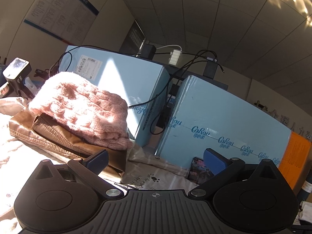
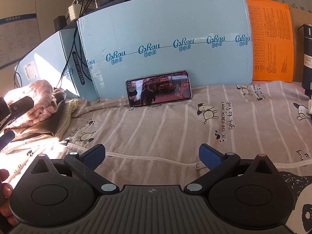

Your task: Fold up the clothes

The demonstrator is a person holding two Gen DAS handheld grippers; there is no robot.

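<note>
A folded pink knit sweater (image 1: 81,105) lies on top of a folded brown leather garment (image 1: 58,138) at the left of the bed. In the right wrist view the same pink sweater (image 2: 37,97) sits far left, on a stack with a cream knit piece (image 2: 66,115) beneath. My left gripper (image 1: 156,162) is open, just in front of the stack's right corner, holding nothing. Over the striped printed bedsheet (image 2: 165,128) my right gripper (image 2: 152,156) stands open and empty, near a white zipper seam (image 2: 148,159). The other gripper (image 2: 11,113) shows at that view's left edge.
Two light blue cartons (image 2: 165,39) stand along the back with cables (image 1: 175,74) draped over them. A phone (image 2: 159,87) playing video leans on the front carton. An orange sheet (image 2: 271,39) and a dark flask (image 2: 307,58) are at right. A hand (image 2: 4,193) shows lower left.
</note>
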